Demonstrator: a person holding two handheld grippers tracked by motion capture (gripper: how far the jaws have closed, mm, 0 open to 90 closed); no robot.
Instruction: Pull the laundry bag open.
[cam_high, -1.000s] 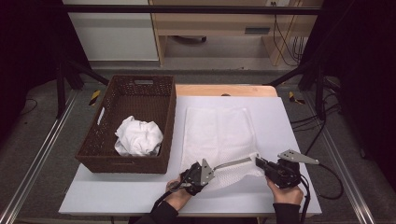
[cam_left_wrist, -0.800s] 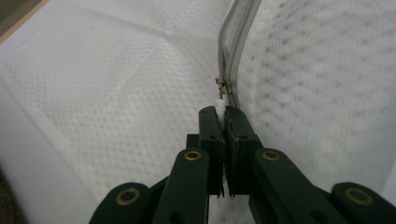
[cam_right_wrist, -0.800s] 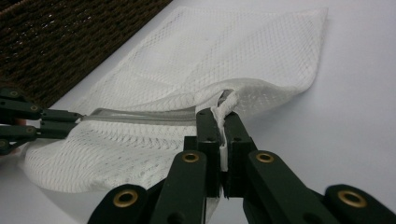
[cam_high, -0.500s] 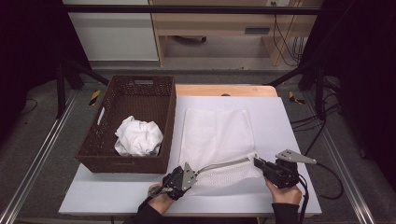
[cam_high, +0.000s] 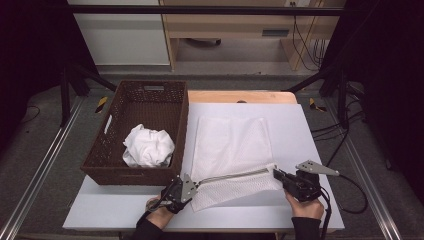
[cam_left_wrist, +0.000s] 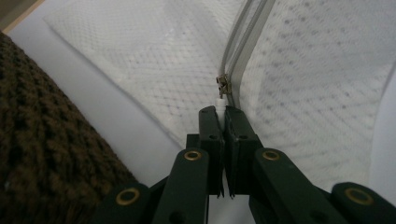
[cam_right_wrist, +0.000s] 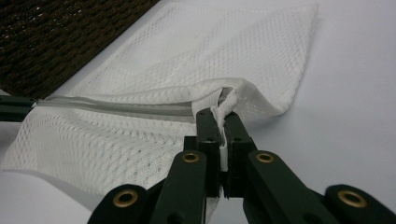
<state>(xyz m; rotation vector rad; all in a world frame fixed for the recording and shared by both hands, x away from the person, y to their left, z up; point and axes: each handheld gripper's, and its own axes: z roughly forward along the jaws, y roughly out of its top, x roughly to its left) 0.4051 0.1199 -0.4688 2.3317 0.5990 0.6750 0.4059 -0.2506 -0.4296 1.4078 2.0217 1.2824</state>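
Mesh bag (cam_high: 231, 150) lies flat on the bench (cam_high: 310, 145) beside the basket (cam_high: 137, 135). Left hand-held gripper (cam_high: 190, 184) is clenched on the zipper pull, right hand-held gripper (cam_high: 276, 173) on the bag's corner — hold the right firm, draw the left along the zipper (cam_high: 232, 175) line — steady tension.

Mesh bag (cam_high: 230, 150) white, fine dotted net weave; its zipper (cam_high: 232, 175) pale grey, small metal pull (cam_left_wrist: 224, 86) dull silver-tan. My 2 grippers, left gripper (cam_left_wrist: 222, 112) and right gripper (cam_right_wrist: 219, 116), black jaws, brass-coloured rivets. I see basket (cam_high: 172, 100) dark brown, woven. Crumpled cloth (cam_high: 148, 146) in it plain white. Table (cam_high: 310, 130) white, wood-tone strip (cam_high: 240, 97) at far edge.
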